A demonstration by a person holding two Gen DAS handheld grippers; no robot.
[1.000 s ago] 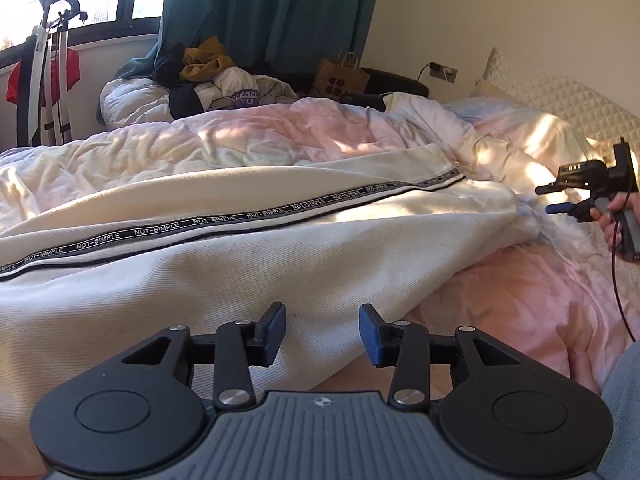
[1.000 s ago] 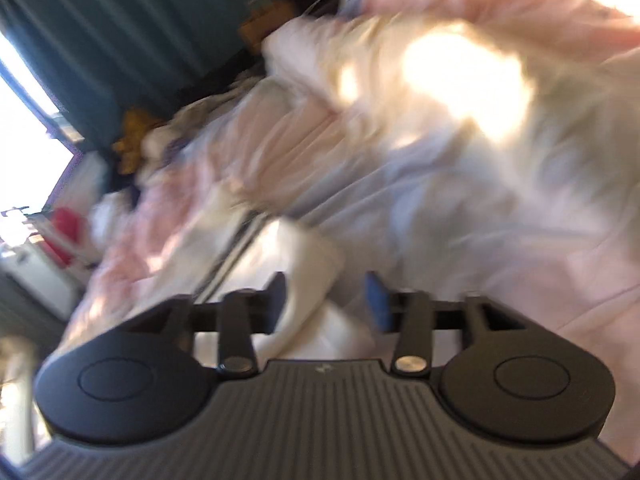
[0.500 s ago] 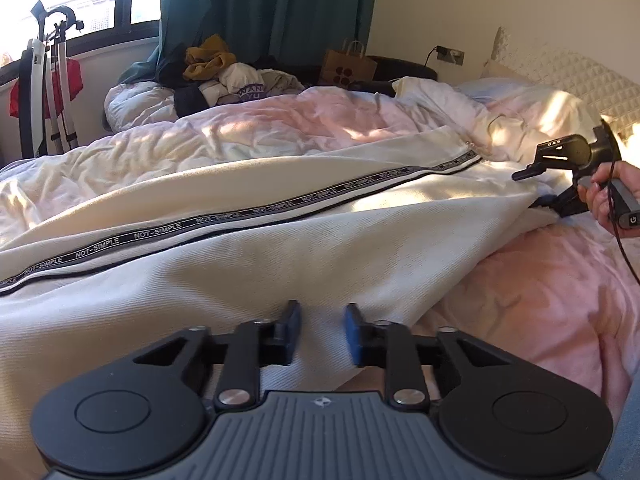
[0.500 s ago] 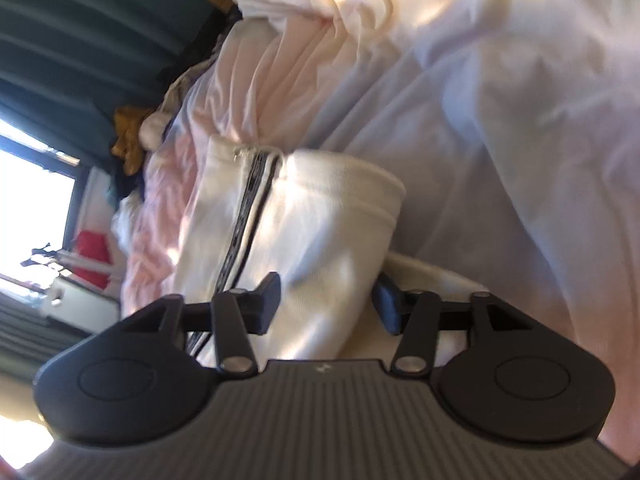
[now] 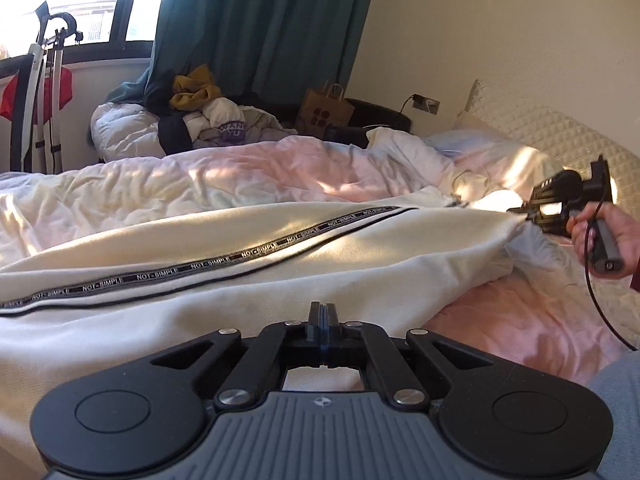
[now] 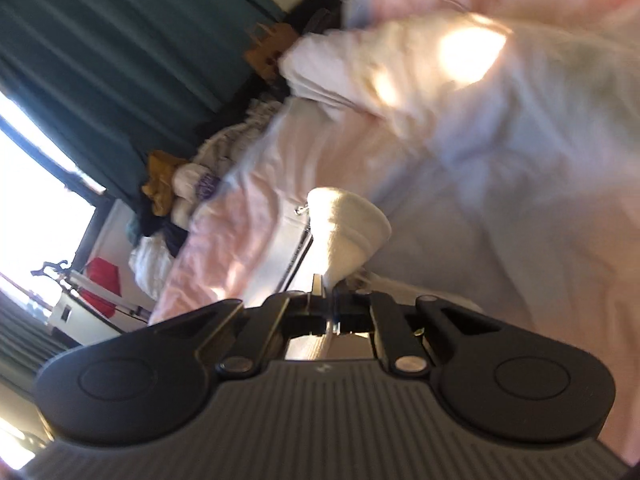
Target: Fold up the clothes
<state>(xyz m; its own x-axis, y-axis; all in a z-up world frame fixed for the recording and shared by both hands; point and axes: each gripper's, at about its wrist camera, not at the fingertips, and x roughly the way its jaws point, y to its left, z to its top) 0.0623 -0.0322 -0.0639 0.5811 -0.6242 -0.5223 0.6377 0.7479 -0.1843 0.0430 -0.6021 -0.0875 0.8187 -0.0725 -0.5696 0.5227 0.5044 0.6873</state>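
Observation:
A cream garment point(image 5: 248, 280) with a black lettered stripe point(image 5: 240, 258) lies stretched across the bed. My left gripper point(image 5: 323, 312) is shut at the garment's near edge, and fabric shows just behind the jaws. My right gripper point(image 6: 326, 286) is shut on the garment's far end point(image 6: 348, 228), which bunches up in front of the fingers. In the left wrist view the right gripper point(image 5: 520, 212) holds that end at the far right, pulling the cloth taut.
The bed has a pink and white duvet point(image 5: 280, 168). A pile of other clothes point(image 5: 200, 120) lies at the far side under a teal curtain point(image 5: 260, 20). A paper bag point(image 5: 324, 110) and a quilted headboard point(image 5: 552, 140) stand beyond.
Both grippers have closed from open. The right gripper came down onto the garment's far end and grasped it; the left closed at the near edge.

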